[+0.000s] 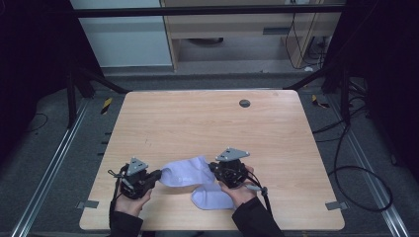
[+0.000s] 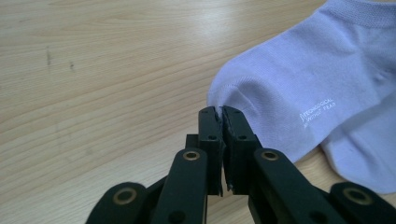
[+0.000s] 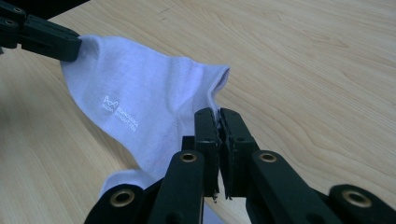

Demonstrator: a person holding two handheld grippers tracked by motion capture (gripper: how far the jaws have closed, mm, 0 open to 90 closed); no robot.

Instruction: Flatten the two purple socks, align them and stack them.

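The left gripper (image 2: 218,112) has its jaws clenched on the toe end of a pale lilac sock (image 2: 299,88), a fold of the knit pinched between the tips. The right gripper (image 3: 217,114) has its jaws clenched too, gripping the same sock (image 3: 135,107) near its cuff opening. The sock is thus held between the two grippers, just above the counter (image 1: 197,118), towards its near edge.

In the right gripper view the sock stretches away from the jaws to the upper left, where the other gripper's black jaws pinch its far end. White printed lettering and a small logo show on the sock's side, clearer here than from above. In the left gripper view a second sock (image 2: 364,154) lies beyond and to the right of the jaws, partly under the held one.

From the high view that second sock (image 1: 210,197) rests on the counter just beside the right hand (image 1: 239,192). A dark round grommet (image 1: 244,103) sits well apart, near the far edge. Nothing stands between the two grippers but the sock.
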